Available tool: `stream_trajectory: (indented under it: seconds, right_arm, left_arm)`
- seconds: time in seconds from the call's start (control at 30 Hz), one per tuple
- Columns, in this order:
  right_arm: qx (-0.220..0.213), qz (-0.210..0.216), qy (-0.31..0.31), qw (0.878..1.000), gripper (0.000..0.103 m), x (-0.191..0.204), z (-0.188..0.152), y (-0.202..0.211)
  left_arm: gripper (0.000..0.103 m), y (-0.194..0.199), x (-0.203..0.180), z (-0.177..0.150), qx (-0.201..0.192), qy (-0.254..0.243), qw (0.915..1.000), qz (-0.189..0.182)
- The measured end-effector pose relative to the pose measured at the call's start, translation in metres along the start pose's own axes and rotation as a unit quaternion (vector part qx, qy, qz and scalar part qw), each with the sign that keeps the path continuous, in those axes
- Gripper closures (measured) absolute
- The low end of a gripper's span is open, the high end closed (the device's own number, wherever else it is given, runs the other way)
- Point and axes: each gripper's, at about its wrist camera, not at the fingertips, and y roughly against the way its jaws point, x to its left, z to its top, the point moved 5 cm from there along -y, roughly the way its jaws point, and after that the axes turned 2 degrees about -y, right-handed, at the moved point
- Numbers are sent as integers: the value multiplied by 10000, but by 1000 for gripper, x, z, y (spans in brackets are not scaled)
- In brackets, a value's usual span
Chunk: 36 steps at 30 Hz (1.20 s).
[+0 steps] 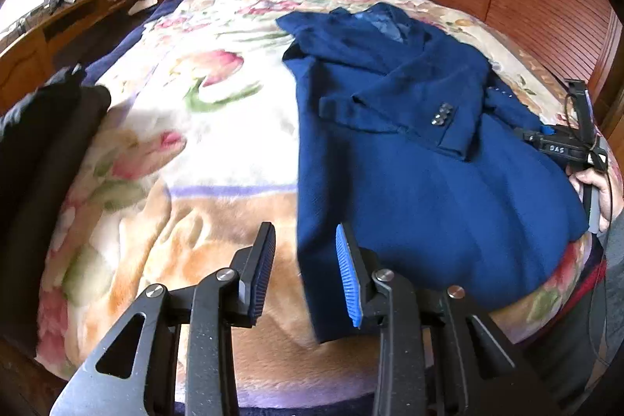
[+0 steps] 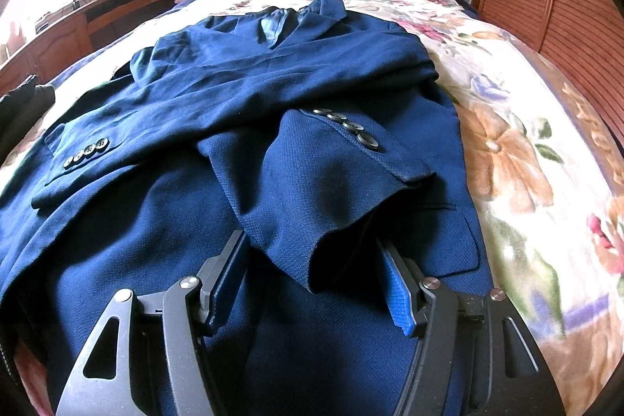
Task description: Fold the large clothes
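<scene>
Jacket [image 2: 241, 96] lies on the bed [image 1: 218, 143], sleeves crossed; my left gripper [image 1: 304, 271] and right gripper [image 2: 312, 271] both gape at its near hem

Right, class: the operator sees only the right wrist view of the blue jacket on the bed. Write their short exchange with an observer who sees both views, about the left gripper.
Operator: Where is the left gripper?
Observer: The left gripper is at the near left corner of the blue jacket, one finger over the fabric and the other over the floral blanket.
Operator: Is it holding anything?
Observer: No, its jaws are open and nothing is between them.
Operator: What lies beyond it?
Observer: Dark clothing is piled at the bed's left edge.
</scene>
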Motion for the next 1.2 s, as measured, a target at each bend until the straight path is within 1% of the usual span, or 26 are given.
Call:
stream_trajectory:
  seconds: [0.13,0.47,0.57,0.6,0.67,0.7,0.77,0.87,1.03,1.2]
  right_arm:
    - [2,0,29,10000,37,-2,0,0]
    - [41,-6,32,10000,37,-3,0,2]
    - [178,159,83,9997,37,-5,-2,12]
    - [148,144,123,9997,37,-7,-3,19]
    - [-14,-50,162,9999,37,-15,-5,37]
    - [-51,-72,174,9998,37,-18,-7,46]
    - [-49,-98,152,9998,35,-27,-14,61]
    - [30,-312,146,9994,26,-45,-34,81]
    - [345,-499,118,9981,25,-61,-65,96]
    - [474,-312,83,9984,25,-56,-80,102]
  left_arm:
    - [69,-13,-2,-7,175,-44,9998,-8]
    - [69,-18,1,-9,203,-43,9998,-47]
    - [68,-18,2,-10,198,-59,9998,-81]
    - [68,-19,2,-10,185,-51,9998,-96]
    - [68,-19,3,-11,166,-35,9998,-123]
    - [68,-20,3,-11,154,-30,9998,-141]
    - [68,-21,3,-10,143,-45,9998,-155]
    - [68,-21,3,-10,141,-91,9997,-181]
    - [68,-21,4,-10,134,-133,9996,-207]
    - [68,-18,2,-9,168,-181,9996,-143]
